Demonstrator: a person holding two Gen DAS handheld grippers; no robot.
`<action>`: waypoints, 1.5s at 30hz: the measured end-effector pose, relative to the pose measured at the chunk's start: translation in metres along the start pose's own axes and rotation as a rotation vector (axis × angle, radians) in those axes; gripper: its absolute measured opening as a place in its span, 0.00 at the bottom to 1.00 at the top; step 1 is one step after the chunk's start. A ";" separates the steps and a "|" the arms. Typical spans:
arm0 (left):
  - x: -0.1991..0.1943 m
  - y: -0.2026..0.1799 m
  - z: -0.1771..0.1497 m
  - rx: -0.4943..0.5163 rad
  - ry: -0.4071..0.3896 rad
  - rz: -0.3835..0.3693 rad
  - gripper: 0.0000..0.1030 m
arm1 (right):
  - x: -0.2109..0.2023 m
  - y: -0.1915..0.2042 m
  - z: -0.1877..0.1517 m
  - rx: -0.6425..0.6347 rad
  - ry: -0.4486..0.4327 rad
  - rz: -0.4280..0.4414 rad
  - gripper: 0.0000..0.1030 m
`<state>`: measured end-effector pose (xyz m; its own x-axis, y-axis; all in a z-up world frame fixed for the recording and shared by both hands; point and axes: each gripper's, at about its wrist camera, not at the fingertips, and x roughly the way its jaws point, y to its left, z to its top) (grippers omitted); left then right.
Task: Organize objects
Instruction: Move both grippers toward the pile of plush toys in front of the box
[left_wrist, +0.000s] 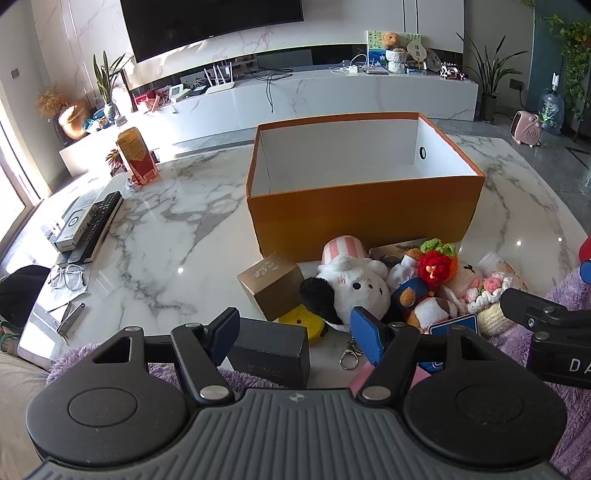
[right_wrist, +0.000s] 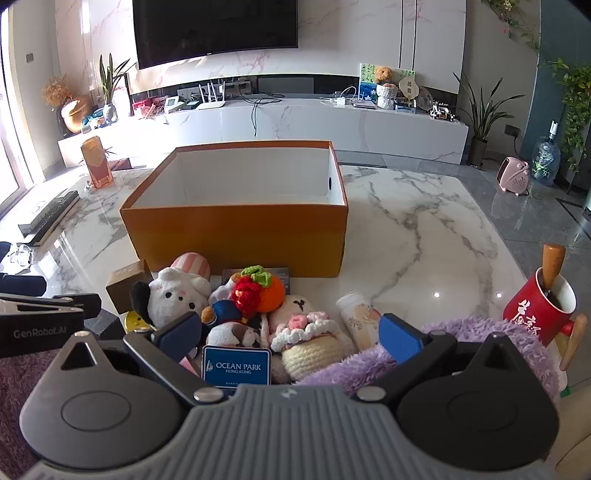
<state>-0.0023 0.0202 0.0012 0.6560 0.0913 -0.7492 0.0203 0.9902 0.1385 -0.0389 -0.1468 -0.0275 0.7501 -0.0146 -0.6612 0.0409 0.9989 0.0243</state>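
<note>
Both grippers hang low over the near edge of the marble desk (left_wrist: 155, 229), side by side. The left gripper (left_wrist: 295, 332) has its fingers spread wide and empty; a dark grey box (left_wrist: 271, 350) lies flat just ahead, in the gap between them, not touched by either pad. The right gripper (right_wrist: 291, 336) is spread just as wide and grips nothing (a blue "OCEAN PARK" tag (right_wrist: 236, 366) sits between its fingers, close to the body of the tool).

Beyond the fingertips lies the heap to be sorted: a white plush cow with a pink striped hat (left_wrist: 349, 280) ahead of the left gripper's right finger, a small gold box (left_wrist: 271, 282) to its left, a yellow round thing (left_wrist: 303, 325) half hidden under the plush. Ahead of the right gripper's fingers are a crocheted orange with a red flower (right_wrist: 260, 291), a crocheted cupcake (right_wrist: 310, 343) and a pale floral tumbler (right_wrist: 356, 317) lying on its side just inside the right finger. A purple fluffy cloth (right_wrist: 465, 332) runs under that finger.

Farther ahead stands the open orange box (left_wrist: 364, 206), white inside, nothing showing in it from here. Off to the right is a red mug (right_wrist: 539, 310) with wooden handles in it; far left, a remote control (left_wrist: 98, 225) and eyeglasses (left_wrist: 66, 275).
</note>
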 end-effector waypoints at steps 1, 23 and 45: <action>0.000 0.000 0.000 0.000 0.003 -0.002 0.76 | 0.000 0.001 0.000 -0.003 0.002 0.000 0.99; 0.001 0.000 0.000 0.000 0.005 -0.017 0.76 | 0.004 0.004 0.000 -0.007 0.021 0.019 0.99; 0.004 -0.001 -0.002 0.000 0.018 -0.081 0.71 | 0.010 0.003 -0.002 -0.002 0.045 0.021 0.99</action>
<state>-0.0018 0.0200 -0.0032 0.6386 0.0130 -0.7694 0.0728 0.9944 0.0772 -0.0330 -0.1442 -0.0354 0.7205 0.0080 -0.6934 0.0242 0.9990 0.0367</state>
